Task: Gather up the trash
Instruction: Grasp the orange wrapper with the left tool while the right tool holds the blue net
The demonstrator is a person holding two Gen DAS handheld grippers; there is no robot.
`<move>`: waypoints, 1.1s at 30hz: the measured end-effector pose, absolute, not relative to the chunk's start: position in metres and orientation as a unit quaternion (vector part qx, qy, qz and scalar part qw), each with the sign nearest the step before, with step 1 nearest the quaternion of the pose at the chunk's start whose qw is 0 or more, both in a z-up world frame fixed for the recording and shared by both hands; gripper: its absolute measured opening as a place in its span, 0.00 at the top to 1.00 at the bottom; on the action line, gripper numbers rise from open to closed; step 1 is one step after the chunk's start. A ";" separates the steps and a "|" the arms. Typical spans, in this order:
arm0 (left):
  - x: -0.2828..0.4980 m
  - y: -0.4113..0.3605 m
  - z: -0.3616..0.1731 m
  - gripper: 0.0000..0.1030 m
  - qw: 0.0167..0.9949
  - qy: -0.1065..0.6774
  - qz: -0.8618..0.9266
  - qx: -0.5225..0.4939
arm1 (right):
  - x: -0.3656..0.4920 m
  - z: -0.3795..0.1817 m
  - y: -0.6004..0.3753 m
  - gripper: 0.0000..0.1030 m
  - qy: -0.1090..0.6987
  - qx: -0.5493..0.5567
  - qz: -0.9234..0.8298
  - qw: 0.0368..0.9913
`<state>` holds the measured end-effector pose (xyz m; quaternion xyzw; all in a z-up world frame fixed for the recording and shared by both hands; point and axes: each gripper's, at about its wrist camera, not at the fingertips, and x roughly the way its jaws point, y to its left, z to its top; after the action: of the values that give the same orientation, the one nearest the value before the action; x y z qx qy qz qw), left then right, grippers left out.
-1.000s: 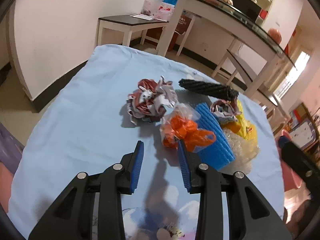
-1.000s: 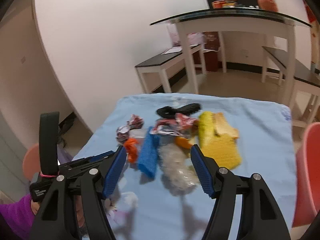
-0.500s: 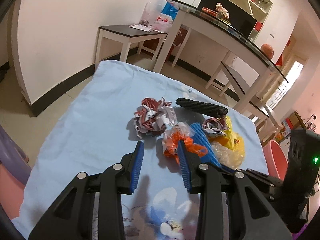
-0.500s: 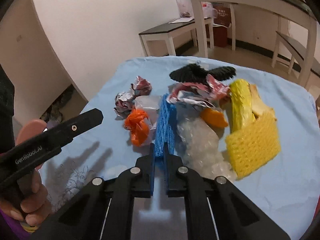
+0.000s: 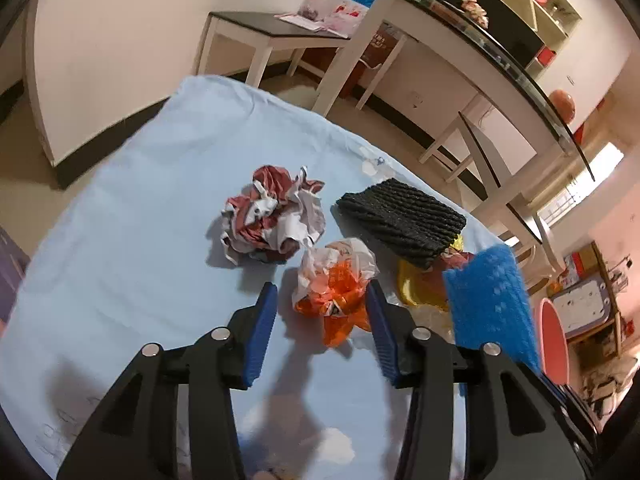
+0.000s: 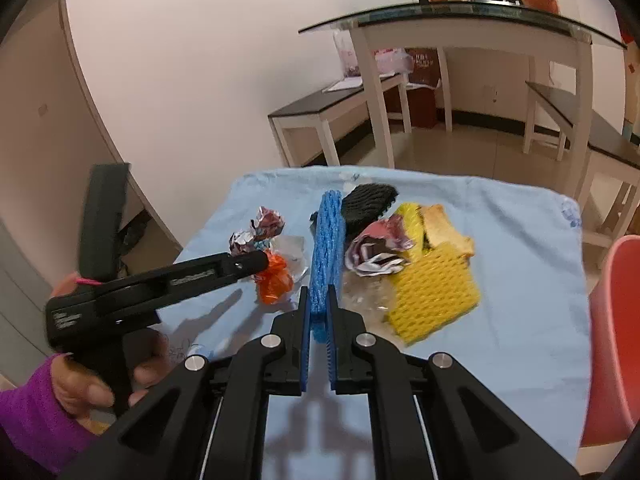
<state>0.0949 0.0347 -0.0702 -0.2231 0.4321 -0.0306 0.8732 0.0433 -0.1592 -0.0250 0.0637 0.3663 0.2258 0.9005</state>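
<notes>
Right gripper is clamped on the blue foam net and, compared with half a second ago, has raised it clear of the pile, so the piece now stands edge-on above the table; a second ago those jaws were still wide apart. In the left wrist view the same net hangs at the right, off the cloth. Left gripper has widened over the same interval and now straddles the orange plastic bag, jaws apart on either side and not yet touching it. Judgement: one item is secured and ready to be carried off, and a second pick is being lined up. Remaining on the table: a crumpled red-and-white wrapper, a black foam net, a yellow foam net, a clear plastic film and another crushed wrapper, all close together. The table carries a pale blue cloth with a floral print near the front edge. A pink bin stands just beside the table on the right, the probable destination. Beyond, the room shows white walls with dark skirting, a tiled floor, a glass-topped table with white legs and low dark-topped benches.
</notes>
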 end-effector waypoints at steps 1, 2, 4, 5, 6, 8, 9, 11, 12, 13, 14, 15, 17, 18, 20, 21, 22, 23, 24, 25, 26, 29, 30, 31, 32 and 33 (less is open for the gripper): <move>0.096 0.032 -0.072 0.55 0.870 0.438 -0.034 -0.226 | 0.041 -0.023 -0.163 0.94 0.363 0.064 0.226 0.902; 0.097 0.029 -0.074 0.55 0.865 0.445 -0.035 -0.227 | 0.039 -0.022 -0.166 0.94 0.360 0.065 0.226 0.903; 0.098 0.024 -0.075 0.55 0.865 0.448 -0.035 -0.223 | 0.037 -0.020 -0.174 0.94 0.357 0.067 0.224 0.904; 0.097 0.024 -0.076 0.55 0.866 0.447 -0.035 -0.221 | 0.037 -0.019 -0.177 0.94 0.356 0.069 0.223 0.905; 0.098 0.023 -0.076 0.55 0.868 0.445 -0.034 -0.219 | 0.038 -0.018 -0.179 0.94 0.356 0.071 0.221 0.905; 0.098 0.022 -0.076 0.55 0.872 0.438 -0.032 -0.218 | 0.038 -0.018 -0.184 0.94 0.354 0.075 0.218 0.906; 0.099 0.022 -0.077 0.55 0.870 0.439 -0.032 -0.220 | 0.036 -0.018 -0.186 0.94 0.353 0.076 0.216 0.907; 0.100 0.022 -0.080 0.55 0.864 0.445 -0.038 -0.233 | 0.032 -0.018 -0.190 0.94 0.351 0.078 0.212 0.909; 0.100 0.021 -0.081 0.55 0.863 0.444 -0.037 -0.237 | 0.031 -0.018 -0.193 0.94 0.351 0.079 0.209 0.909; 0.100 0.018 -0.082 0.55 0.865 0.443 -0.035 -0.234 | 0.030 -0.018 -0.195 0.94 0.351 0.081 0.207 0.910; 0.100 0.017 -0.082 0.56 0.867 0.441 -0.033 -0.229 | 0.029 -0.018 -0.197 0.94 0.351 0.081 0.205 0.910; 0.099 0.016 -0.081 0.58 0.871 0.438 -0.032 -0.222 | 0.028 -0.018 -0.200 0.94 0.351 0.082 0.202 0.911; 0.096 0.012 -0.078 0.62 0.878 0.432 -0.030 -0.206 | 0.025 -0.017 -0.204 0.94 0.350 0.084 0.199 0.911; 0.093 0.010 -0.074 0.63 0.883 0.426 -0.029 -0.196 | 0.025 -0.018 -0.205 0.94 0.350 0.085 0.199 0.911; 0.087 0.008 -0.067 0.64 0.892 0.413 -0.029 -0.180 | 0.022 -0.018 -0.208 0.94 0.349 0.088 0.197 0.912; 0.082 0.007 -0.062 0.65 0.898 0.406 -0.029 -0.169 | 0.022 -0.018 -0.207 0.94 0.348 0.089 0.197 0.912; 0.079 0.006 -0.059 0.65 0.901 0.401 -0.027 -0.163 | 0.020 -0.018 -0.209 0.94 0.347 0.090 0.198 0.912; 0.076 0.005 -0.055 0.65 0.904 0.397 -0.025 -0.157 | 0.019 -0.017 -0.209 0.94 0.346 0.091 0.198 0.912; 0.072 0.004 -0.050 0.65 0.908 0.391 -0.021 -0.149 | 0.017 -0.016 -0.209 0.94 0.343 0.092 0.199 0.913; 0.068 0.003 -0.047 0.65 0.912 0.385 -0.018 -0.143 | 0.016 -0.015 -0.209 0.94 0.341 0.092 0.200 0.914; 0.066 0.002 -0.043 0.65 0.914 0.381 -0.017 -0.138 | 0.013 -0.014 -0.210 0.94 0.338 0.090 0.199 0.916; 0.055 -0.004 -0.032 0.65 0.922 0.367 -0.014 -0.120 | 0.009 -0.009 -0.212 0.94 0.330 0.091 0.198 0.918; 0.052 -0.006 -0.027 0.65 0.925 0.362 -0.012 -0.114 | 0.007 -0.008 -0.213 0.94 0.328 0.091 0.197 0.919; 0.050 -0.008 -0.024 0.65 0.927 0.357 -0.011 -0.111 | 0.005 -0.006 -0.214 0.94 0.326 0.092 0.196 0.920; 0.048 -0.010 -0.020 0.65 0.929 0.353 -0.009 -0.109 | 0.003 -0.004 -0.216 0.94 0.323 0.092 0.193 0.922; 0.046 -0.012 -0.015 0.65 0.931 0.350 -0.007 -0.107 | 0.002 -0.003 -0.217 0.94 0.321 0.093 0.191 0.923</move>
<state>0.0464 -0.0123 -0.0154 -0.1070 0.3497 -0.0074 0.9307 0.0020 -0.2172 -0.0026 0.0932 0.3205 0.1909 0.9231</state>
